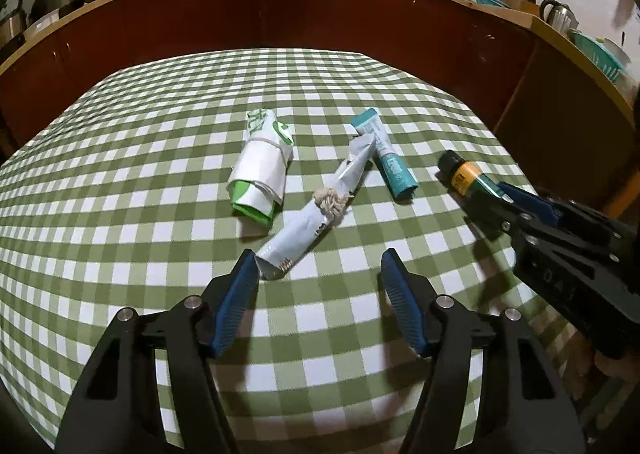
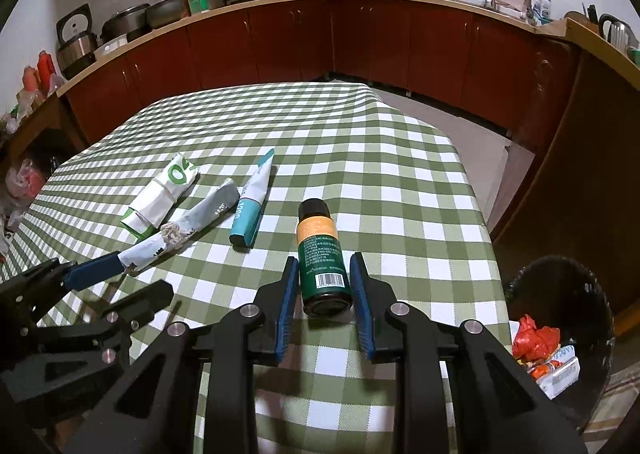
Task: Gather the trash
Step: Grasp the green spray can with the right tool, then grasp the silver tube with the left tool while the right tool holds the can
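Several pieces of trash lie on the green checked table. A green spray bottle with an orange band and black cap lies between the fingers of my right gripper, which is closed around its base; the bottle also shows in the left wrist view. My left gripper is open, its left fingertip touching the near end of a crumpled grey packet tied with string. A rolled white and green packet and a teal tube lie further back.
A black trash bin holding red and white rubbish stands by the table's right edge. Dark red kitchen cabinets with a cluttered counter run behind the table. The table's right edge drops to the floor.
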{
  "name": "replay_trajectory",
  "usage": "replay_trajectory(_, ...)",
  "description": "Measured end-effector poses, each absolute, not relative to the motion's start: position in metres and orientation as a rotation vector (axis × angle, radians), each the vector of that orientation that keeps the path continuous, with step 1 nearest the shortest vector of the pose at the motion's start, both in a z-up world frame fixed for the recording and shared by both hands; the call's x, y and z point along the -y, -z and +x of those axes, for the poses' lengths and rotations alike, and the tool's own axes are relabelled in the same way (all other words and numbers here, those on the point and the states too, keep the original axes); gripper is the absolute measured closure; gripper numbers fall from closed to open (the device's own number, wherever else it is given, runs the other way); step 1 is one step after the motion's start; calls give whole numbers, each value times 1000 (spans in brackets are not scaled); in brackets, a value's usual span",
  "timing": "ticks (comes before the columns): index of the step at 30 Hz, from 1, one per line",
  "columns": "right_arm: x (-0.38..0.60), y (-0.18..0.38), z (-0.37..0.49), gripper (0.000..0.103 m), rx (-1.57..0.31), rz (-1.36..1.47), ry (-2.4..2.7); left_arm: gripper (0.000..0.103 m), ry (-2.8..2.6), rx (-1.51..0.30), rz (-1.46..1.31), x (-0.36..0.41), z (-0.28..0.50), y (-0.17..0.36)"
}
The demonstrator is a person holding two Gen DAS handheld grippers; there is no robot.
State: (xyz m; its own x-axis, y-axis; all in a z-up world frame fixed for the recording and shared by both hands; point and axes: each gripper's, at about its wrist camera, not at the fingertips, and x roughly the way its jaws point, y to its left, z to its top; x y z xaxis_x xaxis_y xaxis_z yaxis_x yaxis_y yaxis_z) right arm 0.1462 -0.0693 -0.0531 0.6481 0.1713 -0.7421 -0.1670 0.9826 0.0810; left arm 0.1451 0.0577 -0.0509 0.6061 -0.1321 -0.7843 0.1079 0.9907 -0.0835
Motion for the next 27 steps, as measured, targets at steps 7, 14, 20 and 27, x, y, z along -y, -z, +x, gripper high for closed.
replay_trajectory(7,74,54,146,76,-844,14,-199,45,130,-905,-19,-53,156,49)
replay_trajectory(14,77,55,146,76,-844,22,-204,85,140,-913,11,-45,157,52)
replay_trajectory(20,82,55,144,76,-842,24,-207,95,144,-904,3,-45,153,51)
replay_trajectory(27,88,52,135,76,-831,25,-207,96,132,-880,1,-42,141,46)
